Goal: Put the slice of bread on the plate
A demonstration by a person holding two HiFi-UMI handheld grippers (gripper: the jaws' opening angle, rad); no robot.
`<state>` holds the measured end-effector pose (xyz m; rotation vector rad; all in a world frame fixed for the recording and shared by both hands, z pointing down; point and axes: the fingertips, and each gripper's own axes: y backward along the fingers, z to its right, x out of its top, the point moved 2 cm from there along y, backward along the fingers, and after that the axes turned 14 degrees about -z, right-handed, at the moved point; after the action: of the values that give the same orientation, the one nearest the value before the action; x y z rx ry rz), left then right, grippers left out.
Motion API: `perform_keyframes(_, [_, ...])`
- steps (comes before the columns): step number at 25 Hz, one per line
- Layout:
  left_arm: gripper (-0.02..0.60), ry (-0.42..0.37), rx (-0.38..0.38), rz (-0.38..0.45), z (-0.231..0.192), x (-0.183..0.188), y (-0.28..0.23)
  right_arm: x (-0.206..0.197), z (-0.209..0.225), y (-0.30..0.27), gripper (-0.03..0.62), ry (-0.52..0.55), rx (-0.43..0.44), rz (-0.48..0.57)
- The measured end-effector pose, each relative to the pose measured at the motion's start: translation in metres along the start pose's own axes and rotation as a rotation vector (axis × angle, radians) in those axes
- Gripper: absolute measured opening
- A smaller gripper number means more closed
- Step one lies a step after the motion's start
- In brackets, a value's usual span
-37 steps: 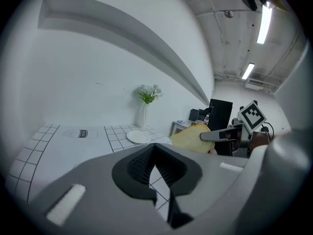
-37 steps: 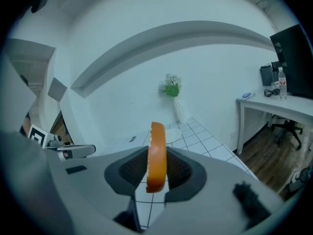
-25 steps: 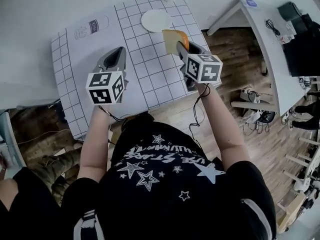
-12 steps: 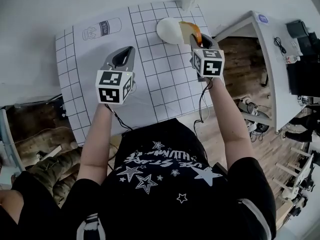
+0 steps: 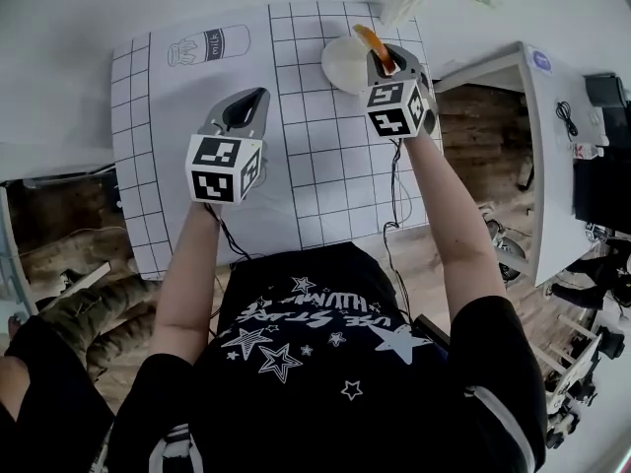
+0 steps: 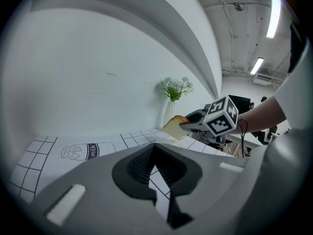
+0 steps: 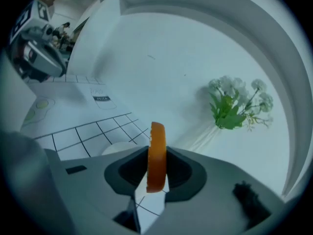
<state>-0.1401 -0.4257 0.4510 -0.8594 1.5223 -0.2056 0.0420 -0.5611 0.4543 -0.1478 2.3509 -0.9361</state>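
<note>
The right claw (image 5: 381, 59) is clenched on the slice of bread (image 5: 373, 41), pinching it by its lower part so that the slice stands on edge, crust upward. In the head view it hangs over the far right side of the plate (image 5: 340, 67), not yet lying on it. The left claw (image 5: 252, 101) is closed with nothing in it and hovers over the grid mat (image 5: 315, 166), well apart from the plate.

The main risk, as I judge it, is the slice's pose. If it is let go on edge, it would likely topple, and because it sits toward the rim it could fall half off the plate or onto the surface (image 5: 69, 67). It probably needs turning flat and bringing nearer the middle first.

A second risk is the grip itself. Only part of the slice is held and bread is soft, so a quick turn could bend it, tear it or let it slip out early.

Coming down too far could press the claw on the rim and tip or shove the plate, and nothing is steadying it.

The flowers (image 7: 234, 105) stand just beyond — a wide forward swing might knock them over.
</note>
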Motion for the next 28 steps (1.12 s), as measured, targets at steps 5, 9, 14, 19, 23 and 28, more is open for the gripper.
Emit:
perform_keyframes(5, [0.008, 0.007, 0.022, -0.017, -0.004, -0.002, -0.006, -0.002, -0.018, -0.022, 0.098, 0.26, -0.072, -0.016])
perform_keyframes(9, [0.009, 0.017, 0.034, -0.028, -0.007, -0.004, -0.008, -0.007, -0.042, -0.026, 0.098, 0.419, -0.08, -0.006])
perform_keyframes(14, [0.009, 0.033, 0.034, -0.029, -0.01, -0.006, -0.009, -0.018, -0.064, -0.026, 0.098, 0.522, -0.056, 0.014])
perform_keyframes(19, [0.009, 0.039, 0.017, -0.038, -0.009, -0.009, -0.01, -0.034, -0.084, -0.026, 0.105, 0.577, 0.014, 0.029])
perform_keyframes(23, [0.009, 0.038, -0.005, -0.047, -0.007, -0.012, -0.011, -0.043, -0.095, -0.027, 0.124, 0.589, 0.044, 0.03])
perform_keyframes(28, [0.009, 0.042, -0.04, -0.06, -0.001, -0.019, -0.008, -0.048, -0.103, -0.029, 0.153, 0.519, 0.106, -0.001])
